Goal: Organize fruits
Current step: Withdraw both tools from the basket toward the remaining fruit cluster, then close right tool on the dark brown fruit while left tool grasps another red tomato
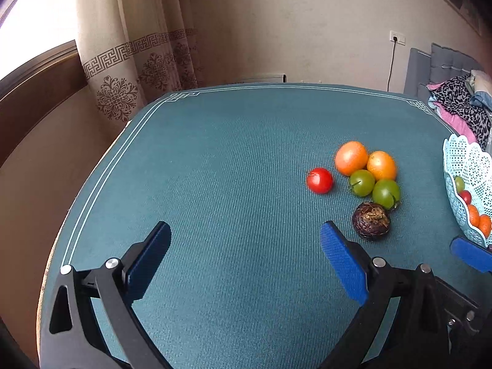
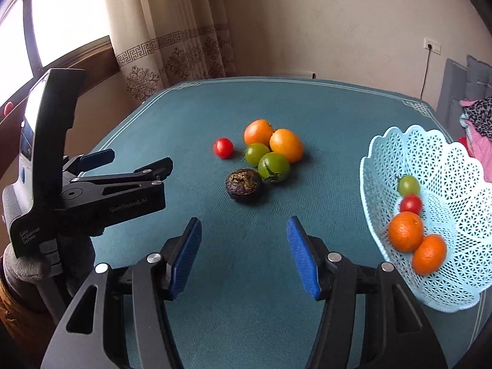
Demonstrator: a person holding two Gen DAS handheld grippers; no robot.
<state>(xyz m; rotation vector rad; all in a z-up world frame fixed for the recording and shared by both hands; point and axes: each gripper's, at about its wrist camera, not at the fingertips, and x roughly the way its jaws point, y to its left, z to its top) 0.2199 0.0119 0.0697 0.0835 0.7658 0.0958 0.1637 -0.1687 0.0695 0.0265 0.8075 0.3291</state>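
Observation:
On the teal table lie a red tomato, two orange fruits, two green tomatoes and a dark wrinkled fruit, bunched together. A pale blue lattice basket at the right holds a green tomato, a red tomato and two oranges. My right gripper is open and empty, short of the dark fruit. My left gripper is open and empty, left of the dark fruit; it also shows at the left of the right wrist view.
The teal table cloth has a white border line. A patterned curtain and a window stand beyond the far left corner. Bedding lies past the right edge. Bare cloth stretches left of the fruits.

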